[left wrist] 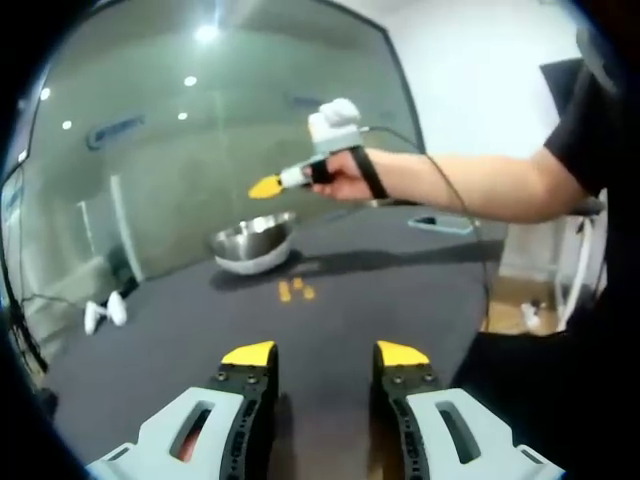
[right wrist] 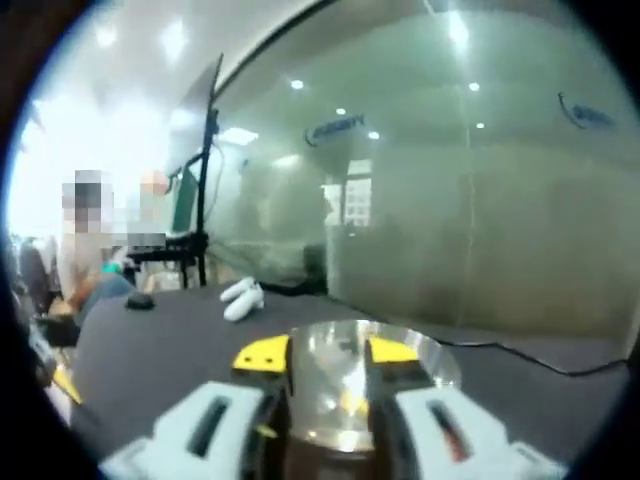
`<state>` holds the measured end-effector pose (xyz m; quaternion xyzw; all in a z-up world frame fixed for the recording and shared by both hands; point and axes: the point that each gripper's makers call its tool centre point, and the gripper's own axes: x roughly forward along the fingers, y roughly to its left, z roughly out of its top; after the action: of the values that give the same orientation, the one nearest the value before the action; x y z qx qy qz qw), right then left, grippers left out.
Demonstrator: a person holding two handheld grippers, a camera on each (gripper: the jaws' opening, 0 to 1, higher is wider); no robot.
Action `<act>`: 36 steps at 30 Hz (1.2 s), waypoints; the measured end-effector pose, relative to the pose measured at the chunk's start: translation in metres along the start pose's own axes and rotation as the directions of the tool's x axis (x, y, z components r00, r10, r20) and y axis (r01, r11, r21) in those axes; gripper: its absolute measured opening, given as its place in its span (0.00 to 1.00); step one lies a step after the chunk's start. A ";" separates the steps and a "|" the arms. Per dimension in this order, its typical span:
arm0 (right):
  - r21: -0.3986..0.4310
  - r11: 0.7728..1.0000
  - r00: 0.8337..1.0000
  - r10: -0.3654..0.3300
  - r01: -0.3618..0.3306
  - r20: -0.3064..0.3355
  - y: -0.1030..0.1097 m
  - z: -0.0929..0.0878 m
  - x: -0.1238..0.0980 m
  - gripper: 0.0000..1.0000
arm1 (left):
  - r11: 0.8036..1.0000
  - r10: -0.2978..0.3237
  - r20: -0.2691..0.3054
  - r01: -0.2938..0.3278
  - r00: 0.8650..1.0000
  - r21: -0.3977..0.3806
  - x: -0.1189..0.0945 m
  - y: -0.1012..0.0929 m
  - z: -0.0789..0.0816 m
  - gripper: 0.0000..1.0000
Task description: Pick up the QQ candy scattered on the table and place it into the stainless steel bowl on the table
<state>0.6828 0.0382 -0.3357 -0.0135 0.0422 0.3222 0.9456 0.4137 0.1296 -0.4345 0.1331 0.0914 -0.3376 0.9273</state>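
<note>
My right tongs (right wrist: 329,352) hang directly over the steel bowl (right wrist: 430,362), jaws a little apart; something yellow shows low between them, but I cannot tell whether it is a candy in the bowl or a reflection, so I count nothing as held. In the left gripper view the right tongs (left wrist: 266,187) sit above the bowl (left wrist: 252,243) with tips seemingly together. My left tongs (left wrist: 325,353) are wide open and empty, low over the dark table (left wrist: 400,290). Several candies (left wrist: 296,291) lie loose just beside the bowl. My judgement: partly done, these pieces outstanding.
</note>
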 end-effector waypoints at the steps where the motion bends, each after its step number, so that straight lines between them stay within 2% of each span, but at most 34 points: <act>1: 0.019 1.000 1.000 0.005 -0.005 0.005 -0.001 0.000 -0.001 0.27 | 1.000 0.000 0.000 0.000 1.000 -0.001 0.000 0.000 0.000 0.39; 5: -0.008 1.000 1.000 0.003 -0.003 -0.006 0.000 -0.004 -0.008 0.27 | 1.000 0.002 -0.004 -0.002 1.000 -0.003 0.001 0.000 0.000 0.39; 10: -0.047 0.998 0.999 0.043 -0.045 -0.031 0.015 -0.016 -0.030 0.27 | 1.000 0.008 -0.003 -0.008 1.000 -0.011 0.002 0.002 0.000 0.40; 14: -0.017 0.995 0.995 0.093 -0.093 -0.042 0.028 -0.029 -0.052 0.27 | 1.000 0.010 -0.002 -0.010 1.000 -0.014 0.002 0.005 -0.002 0.40; 17: 0.013 0.991 0.989 0.131 -0.130 -0.062 0.036 -0.046 -0.069 0.27 | 1.000 0.009 0.001 -0.009 1.000 -0.019 0.004 0.005 -0.001 0.40; 20: 0.128 0.977 0.980 0.180 -0.169 -0.083 0.047 -0.068 -0.086 0.26 | 1.000 0.005 0.006 -0.005 1.000 -0.014 0.004 0.005 0.000 0.40; 24: 0.012 0.985 0.979 0.171 -0.171 -0.115 0.049 -0.088 -0.104 0.26 | 1.000 0.006 0.010 -0.006 1.000 -0.011 0.007 0.005 0.001 0.40; 30: 0.058 0.975 0.971 0.218 -0.213 -0.095 0.066 -0.099 -0.128 0.23 | 1.000 0.005 0.011 -0.005 1.000 -0.005 0.009 0.004 0.002 0.40; 33: 0.002 0.970 0.964 0.242 -0.243 -0.108 0.079 -0.104 -0.135 0.24 | 1.000 0.011 0.015 -0.011 1.000 -0.006 0.009 0.005 0.002 0.39; 34: -0.021 0.967 0.961 0.249 -0.253 -0.120 0.073 -0.108 -0.126 0.24 | 1.000 0.012 0.017 -0.012 1.000 -0.008 0.009 0.006 0.003 0.39; 36: -0.027 0.965 0.958 0.254 -0.259 -0.130 0.077 -0.112 -0.128 0.24 | 1.000 0.016 0.019 -0.016 1.000 -0.007 0.009 0.006 0.004 0.39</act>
<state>0.5270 0.0154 -0.4358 -0.0486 0.0957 0.4415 0.8908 0.4248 0.1278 -0.4323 0.1273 0.0829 -0.3312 0.9312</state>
